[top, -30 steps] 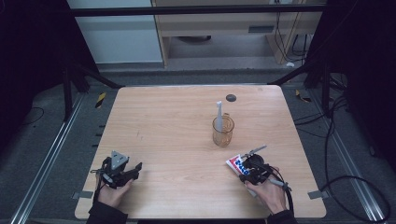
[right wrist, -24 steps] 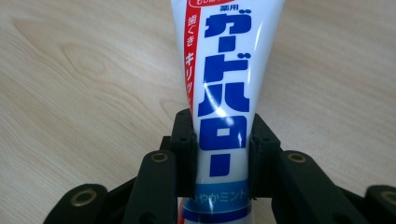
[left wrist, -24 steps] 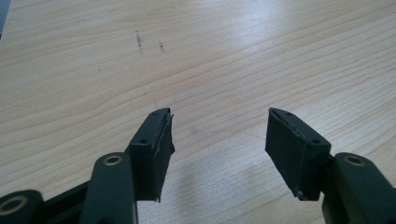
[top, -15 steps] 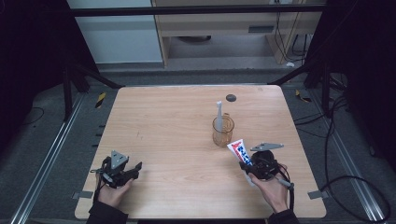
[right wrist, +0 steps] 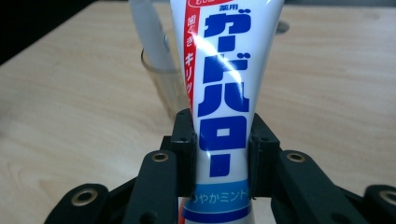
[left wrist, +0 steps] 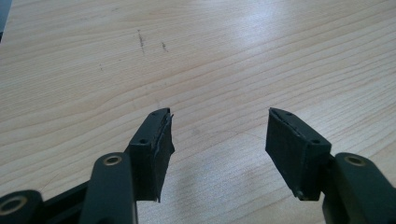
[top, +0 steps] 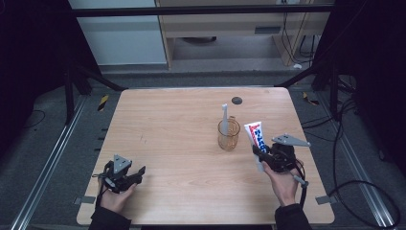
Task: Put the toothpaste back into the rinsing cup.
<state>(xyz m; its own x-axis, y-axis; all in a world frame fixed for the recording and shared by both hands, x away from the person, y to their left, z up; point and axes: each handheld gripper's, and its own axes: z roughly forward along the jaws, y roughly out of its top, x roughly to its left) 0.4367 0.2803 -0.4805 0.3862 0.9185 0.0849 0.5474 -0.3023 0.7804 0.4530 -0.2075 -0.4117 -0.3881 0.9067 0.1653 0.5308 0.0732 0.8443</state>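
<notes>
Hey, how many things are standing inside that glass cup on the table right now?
1. A white toothbrush stands upright in the glass cup. The toothpaste tube is outside it, clamped in the right gripper just beside the cup.

Your high view is evenly lit from above on the table [top: 182,120], while the surroundings fall off into near black. You get a pale sheen across the wood in the left gripper view. In the right gripper view, glare streaks the toothpaste tube [right wrist: 224,93], and the glass [right wrist: 163,79] behind it is soft.
</notes>
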